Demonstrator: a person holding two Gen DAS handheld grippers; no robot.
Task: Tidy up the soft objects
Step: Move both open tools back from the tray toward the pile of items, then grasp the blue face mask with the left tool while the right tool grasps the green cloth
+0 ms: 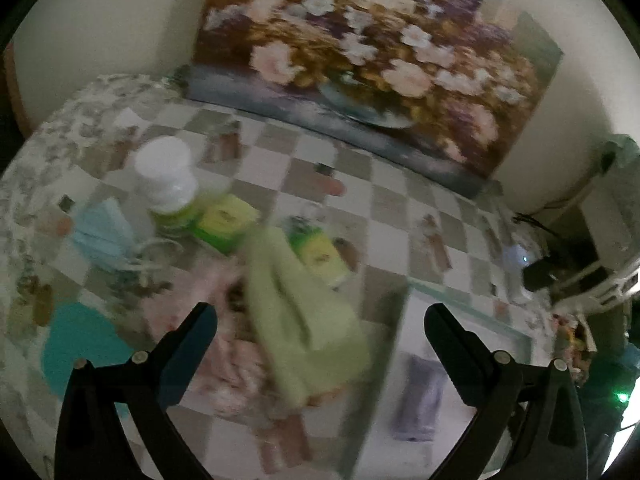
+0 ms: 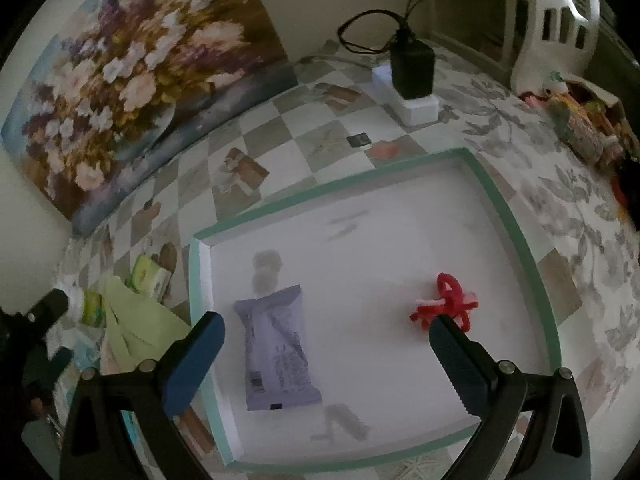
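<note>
My left gripper [image 1: 320, 320] is open and empty, just above a light green cloth [image 1: 304, 320] that lies over a pink cloth [image 1: 224, 356]. A blue face mask [image 1: 104, 232] lies to the left. My right gripper [image 2: 326, 334] is open and empty above a white tray with a green rim [image 2: 516, 224]. In the tray lie a grey-lilac soft packet [image 2: 278, 348] and a red pipe-cleaner tangle [image 2: 448, 300]. The green cloth [image 2: 136, 320] shows left of the tray in the right wrist view. The tray [image 1: 480, 320] and packet [image 1: 420, 396] also show in the left wrist view.
A white-capped jar [image 1: 166, 176], yellow-green packs [image 1: 226, 220] and a teal object [image 1: 80, 348] sit near the cloths. A floral painting [image 1: 360, 60] leans on the wall. A black charger on a white power strip [image 2: 412, 76] and a colourful bag [image 2: 580, 120] lie beyond the tray.
</note>
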